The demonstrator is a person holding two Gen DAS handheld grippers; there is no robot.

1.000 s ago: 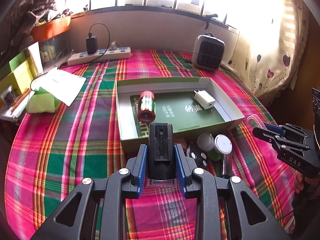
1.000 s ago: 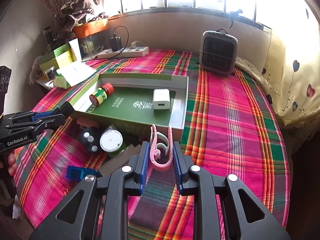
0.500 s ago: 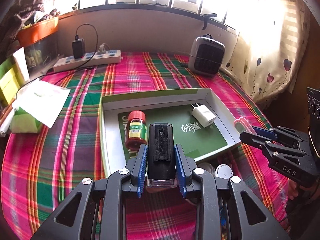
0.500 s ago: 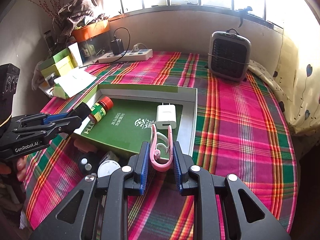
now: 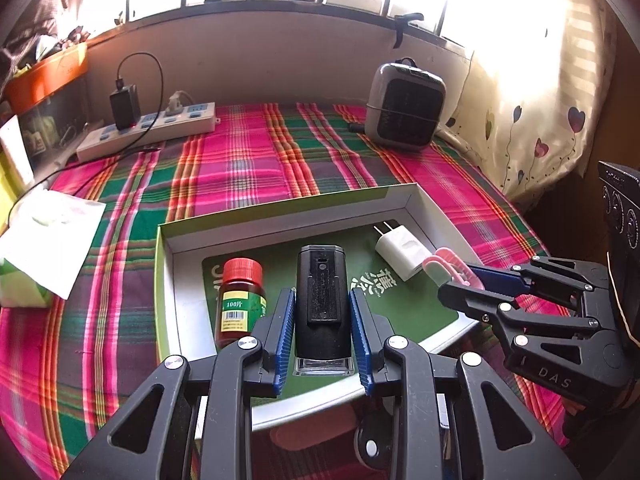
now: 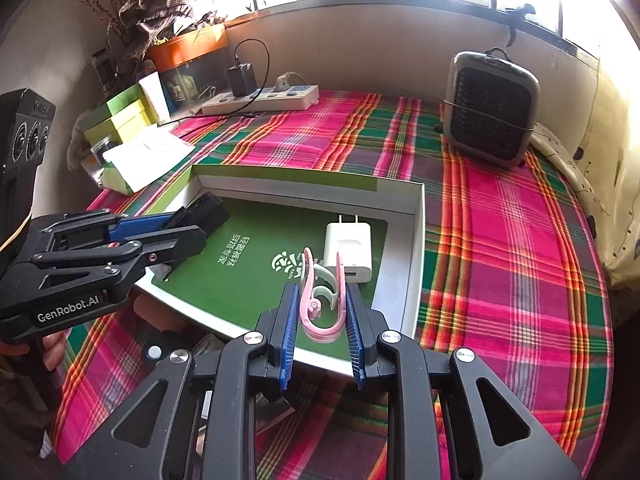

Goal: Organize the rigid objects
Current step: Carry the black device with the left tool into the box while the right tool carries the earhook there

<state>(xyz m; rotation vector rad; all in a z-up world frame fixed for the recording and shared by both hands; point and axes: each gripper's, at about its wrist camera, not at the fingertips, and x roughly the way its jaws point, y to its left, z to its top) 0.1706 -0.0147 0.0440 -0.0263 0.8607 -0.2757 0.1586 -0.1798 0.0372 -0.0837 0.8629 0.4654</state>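
Both claws have just swung in over the box (image 5: pixel 168 264): left claw (image 5: pixel 322 316) pinching the black block (image 5: pixel 321 296), right claw (image 6: pixel 322 320) pinching the pink clip (image 6: pixel 322 304), ready to drop.

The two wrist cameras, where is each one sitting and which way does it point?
Left wrist: on the left gripper, looking along its jaws over the black block into the box; right gripper shows at right.
Right wrist: on the right gripper, jaws holding the pink clip; left gripper at left.
Both share the box, white charger and heater.
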